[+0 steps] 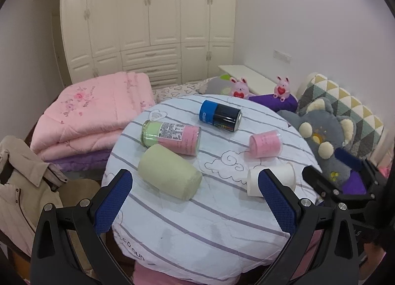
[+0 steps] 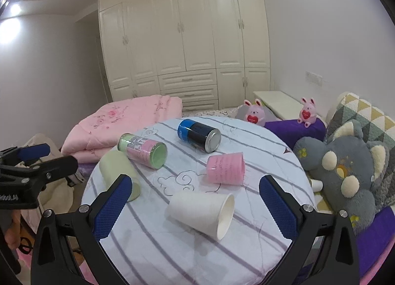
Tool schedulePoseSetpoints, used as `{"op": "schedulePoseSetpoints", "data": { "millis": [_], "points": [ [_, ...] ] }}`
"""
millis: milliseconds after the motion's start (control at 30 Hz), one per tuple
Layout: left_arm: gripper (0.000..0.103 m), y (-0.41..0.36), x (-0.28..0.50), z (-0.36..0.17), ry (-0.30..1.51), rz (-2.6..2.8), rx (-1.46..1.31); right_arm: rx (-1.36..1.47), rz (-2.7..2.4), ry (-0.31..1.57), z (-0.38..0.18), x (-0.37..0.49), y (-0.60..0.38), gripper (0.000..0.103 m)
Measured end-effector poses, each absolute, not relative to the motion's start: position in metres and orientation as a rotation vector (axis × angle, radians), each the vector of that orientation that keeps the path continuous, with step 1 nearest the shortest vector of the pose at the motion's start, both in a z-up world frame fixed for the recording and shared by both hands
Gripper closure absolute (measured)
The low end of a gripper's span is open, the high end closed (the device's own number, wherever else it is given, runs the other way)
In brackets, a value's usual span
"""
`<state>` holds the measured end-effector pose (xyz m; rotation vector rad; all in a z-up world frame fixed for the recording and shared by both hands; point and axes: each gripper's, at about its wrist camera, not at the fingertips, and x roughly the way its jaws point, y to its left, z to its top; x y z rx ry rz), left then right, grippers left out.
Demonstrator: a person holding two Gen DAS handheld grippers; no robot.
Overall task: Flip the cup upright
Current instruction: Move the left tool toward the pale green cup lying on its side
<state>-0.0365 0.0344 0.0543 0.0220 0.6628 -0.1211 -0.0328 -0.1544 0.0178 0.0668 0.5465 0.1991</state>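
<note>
- Round table [image 2: 172,255], striped cloth with cloud outlines; print near its front edge, upside down and only partly legible in the left wrist view.
- White paper cup [image 2: 202,212] lies on its side, near front of table, mouth toward the right; plain, no print seen. Also seen in left wrist view [image 1: 284,173], partly behind a finger.
- Right gripper [image 2: 195,208]: fingers spread wide, holding nothing; cup lies between them in view, contact not discernible.
- Left gripper [image 1: 195,201]: fingers spread wide, empty, above the table's front.
- Green cup [image 1: 170,176], on its side, unmarked.
- Pink cup [image 2: 226,167], on its side; faint lines of writing, unreadable.
- Clear jar [image 1: 172,136], on its side; white printed label, text too small.
- Blue-black can [image 1: 219,115], on its side; white lettering on blue band, not legible.
</note>
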Motion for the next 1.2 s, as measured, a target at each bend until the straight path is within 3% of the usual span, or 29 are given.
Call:
{"op": "schedulePoseSetpoints", "data": {
  "millis": [733, 1200],
  "points": [
    [0.0, 0.054, 0.014, 0.053, 0.714, -0.174, 0.035, 0.026, 0.174, 0.68, 0.016, -0.002, -0.112, 0.0],
    [0.0, 0.049, 0.025, 0.051, 0.723, -0.19, 0.034, 0.026, 0.171, 0.667, 0.027, 0.001, -0.113, 0.0]
  ]
}}
